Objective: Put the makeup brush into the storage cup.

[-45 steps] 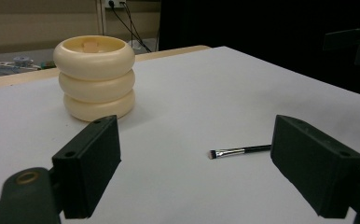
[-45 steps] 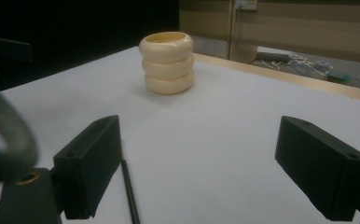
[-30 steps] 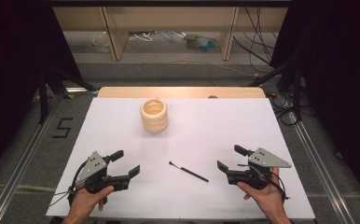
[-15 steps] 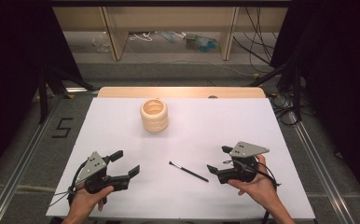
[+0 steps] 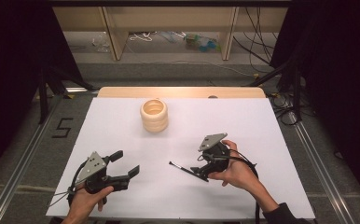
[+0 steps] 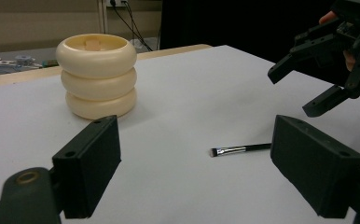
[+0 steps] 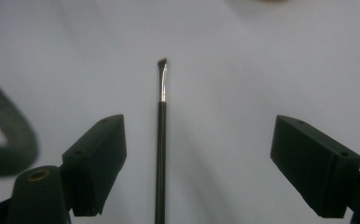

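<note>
Right now your right gripper point(image 5: 200, 171) sits low over the white table cover point(image 5: 262, 126), tilted down toward the thin black brush point(image 5: 182, 169), with its jaws spread wide and nothing between the pads. In the right gripper view the brush point(image 7: 161, 140) lies flat on the cover and runs straight up the middle of the gap between the two jaws, closer to the jaw at that view's left, touching neither; its small angled bristle tip points away from you and its handle runs off the bottom edge. Your right hand point(image 5: 236, 172) wraps the gripper body from behind, and the cable loops back along your forearm. Your left gripper point(image 5: 122, 164) rests near the front left of the cover, well apart from the brush, its jaws also spread and empty, held by your left hand point(image 5: 86, 199). From the left gripper view you see the brush point(image 6: 240, 149) lying just beside the jaw at that view's right, bristles toward the middle, with your right gripper point(image 6: 308, 84) hanging above it. The cream ribbed holder point(image 5: 154, 115), shaped like three stacked rings, stands upright toward the far side of the cover, well apart from both grippers and the brush.
</note>
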A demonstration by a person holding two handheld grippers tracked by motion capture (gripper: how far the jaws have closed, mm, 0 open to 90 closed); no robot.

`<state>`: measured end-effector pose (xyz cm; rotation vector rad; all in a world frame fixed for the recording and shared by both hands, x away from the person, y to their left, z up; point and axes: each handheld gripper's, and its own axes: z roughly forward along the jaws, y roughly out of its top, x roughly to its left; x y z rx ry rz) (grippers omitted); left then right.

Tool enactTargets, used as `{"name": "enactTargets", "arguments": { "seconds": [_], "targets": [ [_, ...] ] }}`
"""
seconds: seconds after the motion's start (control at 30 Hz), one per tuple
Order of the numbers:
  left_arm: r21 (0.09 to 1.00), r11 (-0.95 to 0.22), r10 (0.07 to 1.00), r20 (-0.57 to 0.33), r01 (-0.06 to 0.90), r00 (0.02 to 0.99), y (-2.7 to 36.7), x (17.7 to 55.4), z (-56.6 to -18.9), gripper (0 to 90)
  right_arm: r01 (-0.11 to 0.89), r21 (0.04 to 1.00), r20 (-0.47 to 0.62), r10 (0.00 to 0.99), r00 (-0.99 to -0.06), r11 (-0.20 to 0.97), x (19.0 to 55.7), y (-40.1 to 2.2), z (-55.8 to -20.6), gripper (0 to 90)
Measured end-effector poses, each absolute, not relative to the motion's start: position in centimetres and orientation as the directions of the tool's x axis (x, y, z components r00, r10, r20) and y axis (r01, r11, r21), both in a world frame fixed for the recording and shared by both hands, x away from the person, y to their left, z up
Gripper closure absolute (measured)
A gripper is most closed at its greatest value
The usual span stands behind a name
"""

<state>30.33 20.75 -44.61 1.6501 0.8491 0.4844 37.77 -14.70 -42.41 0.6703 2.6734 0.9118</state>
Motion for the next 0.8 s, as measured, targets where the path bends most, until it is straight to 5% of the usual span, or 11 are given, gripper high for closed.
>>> {"name": "enactTargets", "arguments": {
  "seconds": [0.8],
  "targets": [
    [0.957,-0.08,0.748,-0.126,0.277,0.652,20.7,30.3,-44.6,16.1,0.331,0.334,-0.017,0.356,-0.934,0.883,40.5,-9.4,-44.0,45.5]
  ]
}}
